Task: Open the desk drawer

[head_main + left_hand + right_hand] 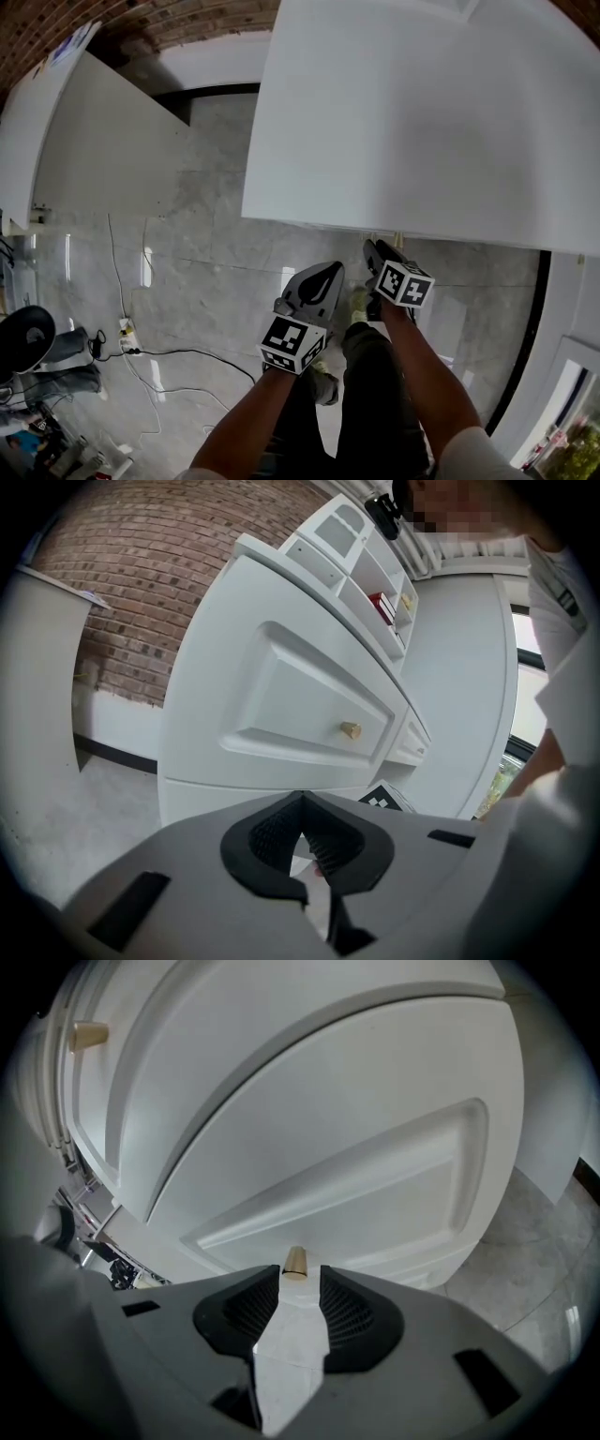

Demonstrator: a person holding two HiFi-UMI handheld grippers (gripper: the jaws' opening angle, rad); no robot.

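Observation:
The white desk (403, 122) fills the upper right of the head view; both grippers hang just under its front edge. In the left gripper view a panelled drawer front (281, 696) carries a small brass knob (350, 729). My left gripper (300, 801) is shut with nothing in it, well short of that drawer. In the right gripper view another panelled drawer front (356, 1176) is close ahead. Its brass knob (294, 1262) sits right at the tips of my right gripper (300, 1283), whose jaws stand apart on either side of it without pressing. A second knob (89, 1033) shows far upper left.
A white cabinet side (94, 141) stands at the left over grey marble floor (206, 272). Cables and a power strip (127, 337) lie on it, near a black chair (23, 337). Shelves with a red book (380, 602) top the desk; a brick wall (169, 555) is behind.

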